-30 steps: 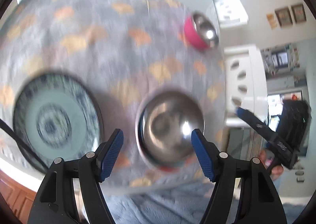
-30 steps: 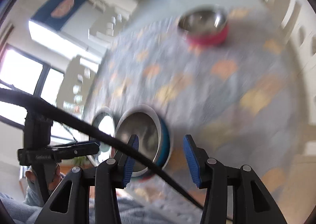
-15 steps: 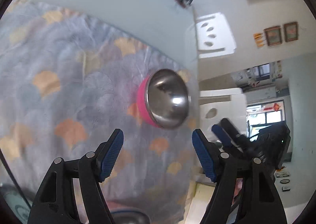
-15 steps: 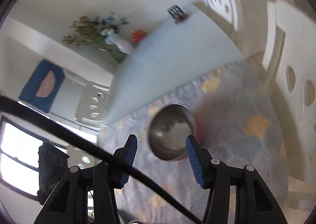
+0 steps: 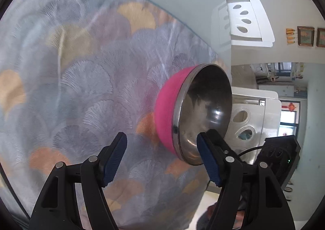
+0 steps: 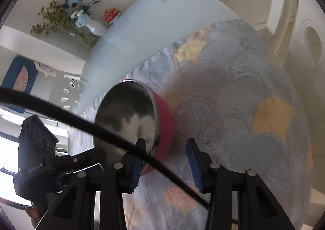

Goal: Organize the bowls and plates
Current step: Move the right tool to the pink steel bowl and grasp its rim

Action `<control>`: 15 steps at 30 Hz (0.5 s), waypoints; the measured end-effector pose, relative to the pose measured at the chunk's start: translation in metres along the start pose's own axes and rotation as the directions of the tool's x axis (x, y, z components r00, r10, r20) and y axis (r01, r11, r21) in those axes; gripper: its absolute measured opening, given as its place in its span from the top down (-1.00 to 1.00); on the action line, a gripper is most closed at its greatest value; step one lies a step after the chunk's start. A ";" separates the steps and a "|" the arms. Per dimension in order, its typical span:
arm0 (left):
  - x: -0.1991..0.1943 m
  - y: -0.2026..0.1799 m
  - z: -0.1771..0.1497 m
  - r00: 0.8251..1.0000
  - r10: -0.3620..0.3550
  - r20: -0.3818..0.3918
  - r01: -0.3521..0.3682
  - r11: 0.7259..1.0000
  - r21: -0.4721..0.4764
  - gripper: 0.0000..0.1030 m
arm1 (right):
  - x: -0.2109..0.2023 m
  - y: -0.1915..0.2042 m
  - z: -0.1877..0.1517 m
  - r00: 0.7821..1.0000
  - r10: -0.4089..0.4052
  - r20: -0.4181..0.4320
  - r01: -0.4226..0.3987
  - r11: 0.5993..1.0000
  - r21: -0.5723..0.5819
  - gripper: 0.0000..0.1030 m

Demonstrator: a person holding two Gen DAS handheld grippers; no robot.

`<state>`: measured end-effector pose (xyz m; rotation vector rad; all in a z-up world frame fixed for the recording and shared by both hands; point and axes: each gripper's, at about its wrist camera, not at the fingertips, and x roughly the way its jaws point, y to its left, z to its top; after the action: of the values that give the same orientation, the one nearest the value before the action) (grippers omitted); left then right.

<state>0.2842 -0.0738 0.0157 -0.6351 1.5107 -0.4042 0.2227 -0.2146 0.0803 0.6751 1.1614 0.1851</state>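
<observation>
Pink steel bowl (image 5: 195, 112): on the patterned cloth of the worktop (image 5: 81, 88). Right tongs (image 6: 165, 161), released, straddle its near rim, one finger inside, one outside. Left tongs (image 5: 162, 159), released, empty; bowl just ahead-right, touching nothing visible.

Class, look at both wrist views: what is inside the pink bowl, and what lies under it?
The pink bowl shows only a bare shiny steel lining with reflections; no contents visible. It sits on the patterned cloth. The cloth directly beneath its base is hidden.

bowl (image 5: 195, 112) on tablecloth (image 5: 81, 80), chair (image 5: 249, 21) behind table edge
</observation>
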 end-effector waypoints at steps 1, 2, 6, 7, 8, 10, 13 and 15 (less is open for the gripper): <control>0.000 -0.003 -0.001 1.000 -0.017 -0.005 0.017 1.000 0.010 -0.33 | 0.001 0.002 -0.001 1.000 0.004 -0.006 -0.004 1.000 -0.007 0.40; -0.002 -0.007 -0.004 0.999 -0.035 -0.009 0.036 0.999 0.027 -0.33 | 0.001 0.002 -0.002 1.000 0.008 -0.008 -0.008 1.000 -0.018 0.47; -0.015 -0.026 -0.018 0.999 -0.054 -0.002 0.054 0.995 0.085 -0.33 | -0.007 0.012 -0.009 1.000 0.006 -0.005 -0.007 0.997 -0.074 0.48; -0.018 -0.028 -0.020 0.999 -0.046 0.004 0.046 0.994 0.096 -0.33 | -0.011 0.014 -0.012 1.000 0.006 -0.002 -0.006 0.997 -0.078 0.49; -0.024 -0.032 -0.026 0.999 -0.041 0.017 0.038 0.992 0.116 -0.33 | -0.016 0.015 -0.016 1.000 0.006 0.002 -0.006 0.997 -0.080 0.49; -0.034 -0.034 -0.036 0.999 -0.045 0.029 0.041 0.991 0.130 -0.33 | -0.024 0.018 -0.023 1.000 0.010 0.009 -0.010 0.996 -0.090 0.49; -0.048 -0.038 -0.049 0.997 -0.061 0.054 0.052 0.989 0.141 -0.33 | -0.036 0.022 -0.036 1.000 0.026 0.010 -0.025 0.996 -0.084 0.49; -0.060 -0.040 -0.061 0.995 -0.072 0.074 0.060 0.986 0.156 -0.33 | -0.044 0.029 -0.046 0.999 0.035 0.009 -0.034 0.995 -0.089 0.49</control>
<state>0.2270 -0.0764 0.0912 -0.5737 1.3713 -0.5349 0.1696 -0.1938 0.1209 0.6171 1.1253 0.2611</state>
